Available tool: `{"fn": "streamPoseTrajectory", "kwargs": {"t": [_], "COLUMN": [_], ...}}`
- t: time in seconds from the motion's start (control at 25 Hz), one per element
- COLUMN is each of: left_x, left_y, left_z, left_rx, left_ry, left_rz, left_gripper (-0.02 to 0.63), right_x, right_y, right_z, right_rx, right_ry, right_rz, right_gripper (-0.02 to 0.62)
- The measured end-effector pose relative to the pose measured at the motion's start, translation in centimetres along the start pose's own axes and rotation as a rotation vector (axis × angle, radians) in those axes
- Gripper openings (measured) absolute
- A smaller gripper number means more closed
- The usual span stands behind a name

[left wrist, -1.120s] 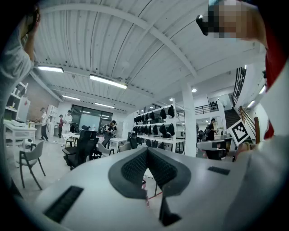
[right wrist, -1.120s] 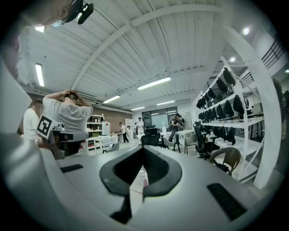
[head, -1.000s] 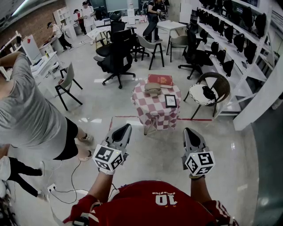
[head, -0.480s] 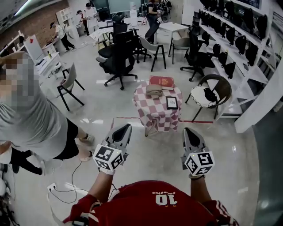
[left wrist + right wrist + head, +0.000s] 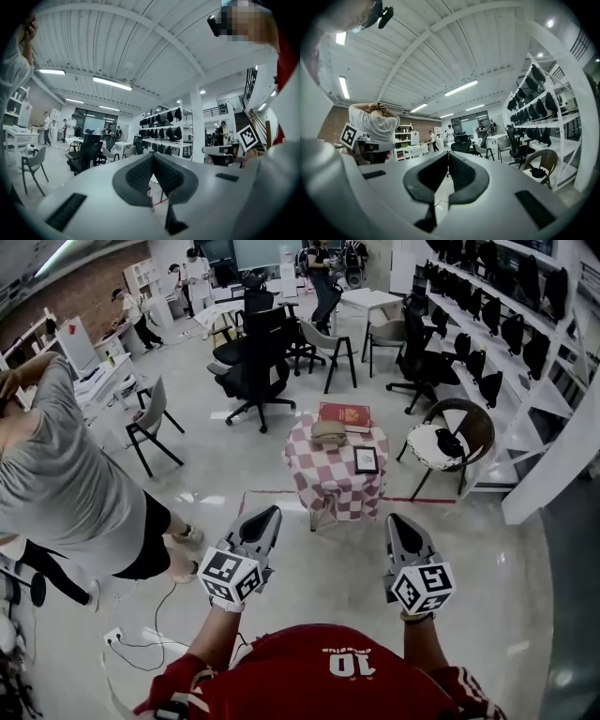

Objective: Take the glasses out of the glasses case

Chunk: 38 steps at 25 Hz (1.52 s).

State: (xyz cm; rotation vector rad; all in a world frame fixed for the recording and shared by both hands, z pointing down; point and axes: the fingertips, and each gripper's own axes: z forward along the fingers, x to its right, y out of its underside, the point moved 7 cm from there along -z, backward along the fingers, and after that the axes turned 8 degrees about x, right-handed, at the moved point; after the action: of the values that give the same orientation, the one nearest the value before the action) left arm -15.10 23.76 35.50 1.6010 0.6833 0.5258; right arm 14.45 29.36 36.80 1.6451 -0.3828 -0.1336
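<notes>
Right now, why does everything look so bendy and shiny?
Head view: the wide lens curves the shelves, and the glossy floor shows white glare. Left gripper view: the pixelated patch was added afterwards to hide a face. Right gripper view: the ceiling beams bow, and the corners go dark.

Glossy pale floor (image 5: 347, 559), office chairs (image 5: 251, 362), white shelving (image 5: 525, 343).

Office-lab: swivel chairs (image 5: 255, 357), desks (image 5: 361, 298)

1. Small table draped in a red-and-white checked cloth (image 5: 323, 489), centre, far.
2. Flat red book (image 5: 344, 413) on its far edge.
3. Tan oval glasses case (image 5: 327, 431) just nearer.
4. Black-framed white picture (image 5: 366, 459), right side.
5. Grey left gripper (image 5: 271, 511) and grey right gripper (image 5: 397, 518), near, patterned with black-and-white squares.
</notes>
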Motion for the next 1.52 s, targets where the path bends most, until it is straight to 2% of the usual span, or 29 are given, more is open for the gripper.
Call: {"fn": "streamPoseTrajectory", "kwargs": {"t": [0.44, 0.92, 1.2, 1.52], "left_x": [2.8, 4.9, 1.8, -5.5], "left_y": [0.2, 1.2, 2.5, 4.2], "left_z": [1.4, 3.6, 5.6, 11.5], "left_rx": [-0.008, -0.040, -0.043, -0.027], "left_ry": [-0.027, -0.001, -0.002, 0.002], "left_rz": [0.003, 0.017, 0.007, -0.023], "left_gripper": [0.009, 0.008, 0.008, 0.008], "right_x": [2.4, 5.5, 6.0, 7.7], "right_y": [0.3, 1.8, 2.7, 3.1], "right_z": [-1.7, -3.2, 0.4, 8.1], "right_rx": [-0.013, -0.036, -0.049, -0.062], "right_ry": [-0.034, 0.000, -0.001, 0.012], "right_rz": [0.032, 0.076, 0.065, 0.034], "right_gripper": [0.017, 0.017, 0.017, 0.017]}}
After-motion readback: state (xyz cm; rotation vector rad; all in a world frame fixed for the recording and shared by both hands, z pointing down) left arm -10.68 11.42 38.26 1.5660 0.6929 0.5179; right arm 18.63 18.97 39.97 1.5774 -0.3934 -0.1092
